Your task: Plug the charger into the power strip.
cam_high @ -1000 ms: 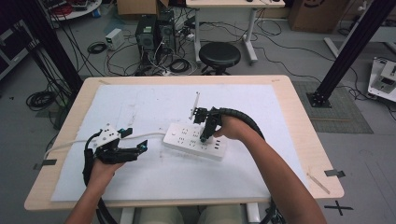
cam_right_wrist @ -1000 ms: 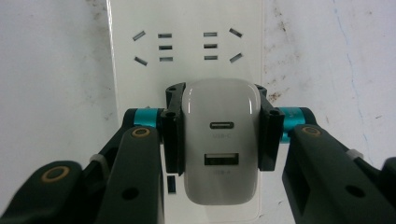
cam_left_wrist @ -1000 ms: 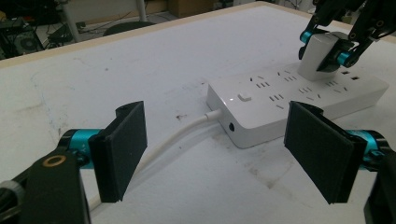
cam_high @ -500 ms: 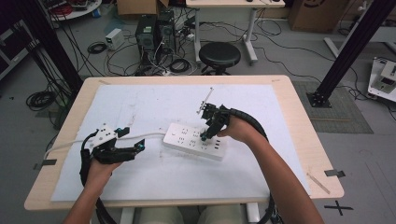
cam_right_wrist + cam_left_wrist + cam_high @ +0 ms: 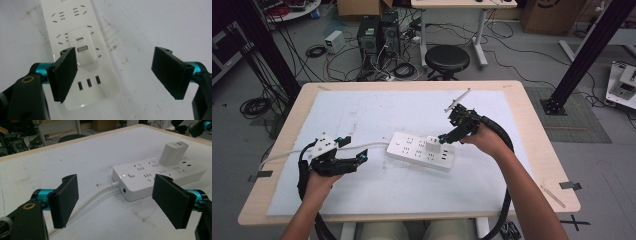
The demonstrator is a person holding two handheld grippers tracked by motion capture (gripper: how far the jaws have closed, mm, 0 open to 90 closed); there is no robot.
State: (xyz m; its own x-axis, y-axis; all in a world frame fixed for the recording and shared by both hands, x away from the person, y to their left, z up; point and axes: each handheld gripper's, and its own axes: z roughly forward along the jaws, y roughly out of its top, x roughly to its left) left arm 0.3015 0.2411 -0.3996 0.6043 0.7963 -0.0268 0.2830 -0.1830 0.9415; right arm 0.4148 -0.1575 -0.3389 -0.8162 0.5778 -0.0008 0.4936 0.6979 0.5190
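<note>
A white power strip (image 5: 414, 150) lies mid-table on the white mat, its white cable (image 5: 367, 146) running left. A white USB charger (image 5: 432, 144) is plugged into it near the right end. My right gripper (image 5: 451, 130) hangs open just above and right of the charger, holding nothing. In the right gripper view the charger (image 5: 83, 51) and the strip (image 5: 67, 25) sit beside the left jaw of the right gripper (image 5: 117, 75). My left gripper (image 5: 354, 150) stands open to the left of the strip, astride the cable. From the left gripper (image 5: 120, 200) I see the cable (image 5: 93, 196), the strip (image 5: 150, 171) and the charger (image 5: 173, 152).
The white mat (image 5: 377, 195) covers most of the wooden table (image 5: 532, 115). Beyond the far edge are a black stool (image 5: 447, 59), computer cases (image 5: 379, 35) and loose floor cables. Tape strips (image 5: 572, 185) mark the table's side edges.
My right gripper has drawn back to the right, off the top of the charger, and tilted. The left gripper has barely moved.
</note>
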